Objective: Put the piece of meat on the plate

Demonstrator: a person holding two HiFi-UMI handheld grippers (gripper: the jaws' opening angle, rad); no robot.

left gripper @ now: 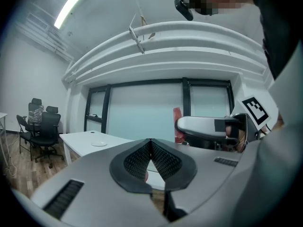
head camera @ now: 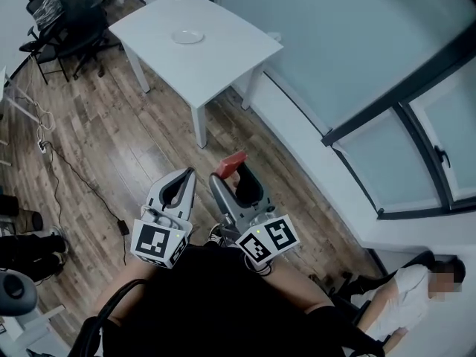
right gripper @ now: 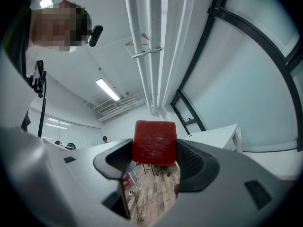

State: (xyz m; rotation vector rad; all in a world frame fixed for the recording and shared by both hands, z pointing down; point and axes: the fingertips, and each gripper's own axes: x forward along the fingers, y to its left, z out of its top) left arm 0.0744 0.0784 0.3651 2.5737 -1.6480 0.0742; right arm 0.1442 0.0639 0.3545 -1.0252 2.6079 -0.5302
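Observation:
A red block of meat (right gripper: 154, 142) sits clamped between the jaws of my right gripper (right gripper: 154, 156); in the head view the same meat (head camera: 232, 163) pokes out past the right gripper (head camera: 238, 175), held close to my body. My left gripper (head camera: 179, 184) is beside it, jaws shut with nothing between them, tips meeting in the left gripper view (left gripper: 151, 142). A small white plate (head camera: 187, 36) lies on the white table (head camera: 223, 58) far ahead, well apart from both grippers. The plate (left gripper: 99, 144) also shows small at the left of the left gripper view.
Wooden floor lies between me and the table. Black office chairs (head camera: 71, 21) stand at the back left. A glass wall with dark frames (head camera: 387, 110) runs along the right. A cable (head camera: 71, 173) trails across the floor at the left. A person (head camera: 416, 292) is at the lower right.

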